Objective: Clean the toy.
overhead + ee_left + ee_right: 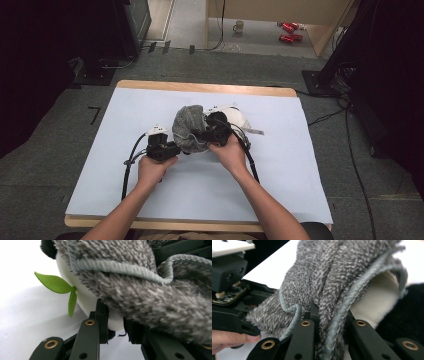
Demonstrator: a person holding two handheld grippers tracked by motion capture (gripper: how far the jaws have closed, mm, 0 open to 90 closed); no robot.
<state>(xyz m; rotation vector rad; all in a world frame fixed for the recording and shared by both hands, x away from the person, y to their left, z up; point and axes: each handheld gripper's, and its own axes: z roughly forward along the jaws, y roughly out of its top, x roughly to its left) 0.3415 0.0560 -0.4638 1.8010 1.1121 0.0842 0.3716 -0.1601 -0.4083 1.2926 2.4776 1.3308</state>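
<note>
Grey towel (189, 129) is what we've got going on: fuzzy, looped terry with a lighter grey stitched hem, bunched up over a black-and-white plush toy (235, 116) around the middle of the white-covered tabletop (150, 200). From the left gripper view the toy's white belly (85, 296) peeks out under the cloth, with a little green felt leaf (56, 284) sticking off its side.

We hold the right claw (329, 322) clamped on the towel, jaws nearly together with a thick fold and its hem squeezed between them; the cloth rises up and away from the jaws and drapes over the toy just beyond. In the high view the right claw (215, 131) sits on the towel's right side, right against the toy.

Our left claw (115, 325) is at the towel's lower left edge (162, 148). Its jaws are partly closed with the toy's white underside and some towel sitting between them, towel hanging over the right-hand jaw. We can't tell whether it's actually gripping or just touching.
</note>
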